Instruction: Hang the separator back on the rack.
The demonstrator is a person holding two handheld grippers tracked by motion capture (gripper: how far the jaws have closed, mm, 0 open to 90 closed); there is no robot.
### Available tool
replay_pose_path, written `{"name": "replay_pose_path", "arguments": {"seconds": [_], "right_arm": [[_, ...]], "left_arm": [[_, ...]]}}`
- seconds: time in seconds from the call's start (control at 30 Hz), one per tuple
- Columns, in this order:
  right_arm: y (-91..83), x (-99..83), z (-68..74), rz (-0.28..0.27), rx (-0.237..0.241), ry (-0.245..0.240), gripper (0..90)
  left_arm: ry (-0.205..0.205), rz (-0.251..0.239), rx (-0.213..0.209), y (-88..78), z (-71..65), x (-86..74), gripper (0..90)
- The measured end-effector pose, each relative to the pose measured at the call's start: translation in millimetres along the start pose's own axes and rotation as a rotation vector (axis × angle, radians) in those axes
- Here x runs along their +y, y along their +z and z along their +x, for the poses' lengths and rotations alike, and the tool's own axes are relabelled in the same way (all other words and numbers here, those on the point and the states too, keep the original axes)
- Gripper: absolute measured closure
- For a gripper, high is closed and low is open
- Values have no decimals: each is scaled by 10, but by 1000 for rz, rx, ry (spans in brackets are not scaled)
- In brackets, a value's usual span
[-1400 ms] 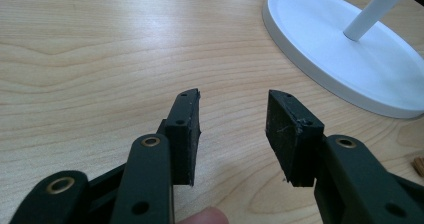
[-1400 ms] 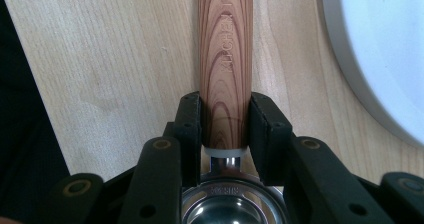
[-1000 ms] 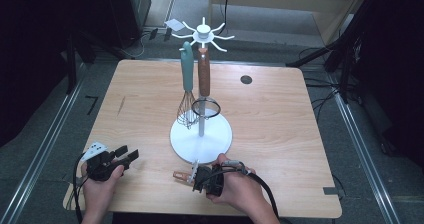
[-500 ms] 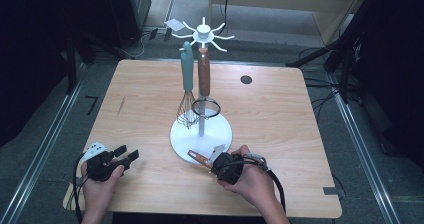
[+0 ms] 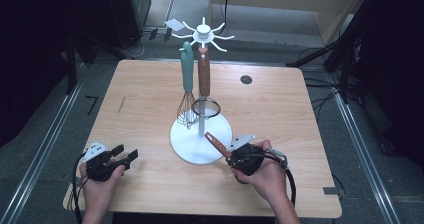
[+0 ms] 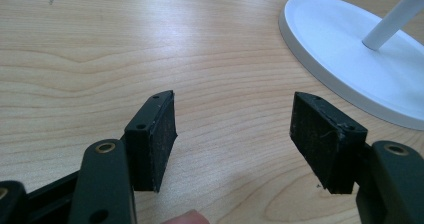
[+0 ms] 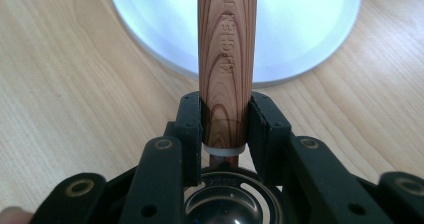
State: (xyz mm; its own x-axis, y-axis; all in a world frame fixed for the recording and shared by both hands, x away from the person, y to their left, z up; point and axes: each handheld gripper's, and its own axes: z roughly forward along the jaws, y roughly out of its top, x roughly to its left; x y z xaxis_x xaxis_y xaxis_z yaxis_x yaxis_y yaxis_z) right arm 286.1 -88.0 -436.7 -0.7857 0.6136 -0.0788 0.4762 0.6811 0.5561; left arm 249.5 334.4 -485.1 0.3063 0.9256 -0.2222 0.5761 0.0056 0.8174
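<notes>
A white utensil stand [image 5: 192, 144] rises mid-table, and its round base [image 6: 345, 49] also lies ahead of the left jaws. A teal-handled whisk [image 5: 187, 79] and a wood-handled strainer [image 5: 203, 74] hang from its top hooks. My right gripper [image 5: 231, 155] [image 7: 226, 114] is shut on a wood-grain utensil handle [image 5: 217, 145] [image 7: 227, 44]. The handle points over the base's front rim [image 7: 300, 29]. A metal bowl end sits behind the jaws. Near the front left corner my left gripper [image 5: 126, 153] [image 6: 232, 129] is open. Its jaws have just been opening, with only bare tabletop between them.
The wooden table [image 5: 145, 99] has a dark round hole [image 5: 245, 79] at the back right. Dark floor, metal rails and black cables surround it. A cable trails from each hand toward the front edge.
The right hand has carried the wood-handled utensil to the right and a little away, up to the stand's base. The left jaws stand slightly wider; that hand stayed put.
</notes>
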Motion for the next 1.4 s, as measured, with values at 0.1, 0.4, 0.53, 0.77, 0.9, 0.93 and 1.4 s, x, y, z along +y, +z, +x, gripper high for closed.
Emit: {"name": "replay_pose_path", "arguments": {"seconds": [0.1,0.4,0.53,0.77,0.9,0.93,1.4], "right_arm": [[-26,-21,-38,-25,-13,22,706],[-128,-78,-139,-153,-57,94,705],[-173,-91,-169,-206,-69,120,705],[-251,-123,-217,-294,-68,175,705],[-295,-137,-235,-343,-76,198,705],[-308,-144,-229,-358,-81,209,705],[-490,-214,-216,-480,-108,262,705]], "left_arm": [[0,-2,4,0,-1,0,342],[17,-1,70,-4,-26,4,267],[12,-5,91,-10,-27,7,216],[-7,-31,109,-45,1,15,133],[9,-21,116,-50,-10,11,92],[11,-22,122,-55,-18,6,89],[-8,-25,168,-74,-28,-20,0]]}}
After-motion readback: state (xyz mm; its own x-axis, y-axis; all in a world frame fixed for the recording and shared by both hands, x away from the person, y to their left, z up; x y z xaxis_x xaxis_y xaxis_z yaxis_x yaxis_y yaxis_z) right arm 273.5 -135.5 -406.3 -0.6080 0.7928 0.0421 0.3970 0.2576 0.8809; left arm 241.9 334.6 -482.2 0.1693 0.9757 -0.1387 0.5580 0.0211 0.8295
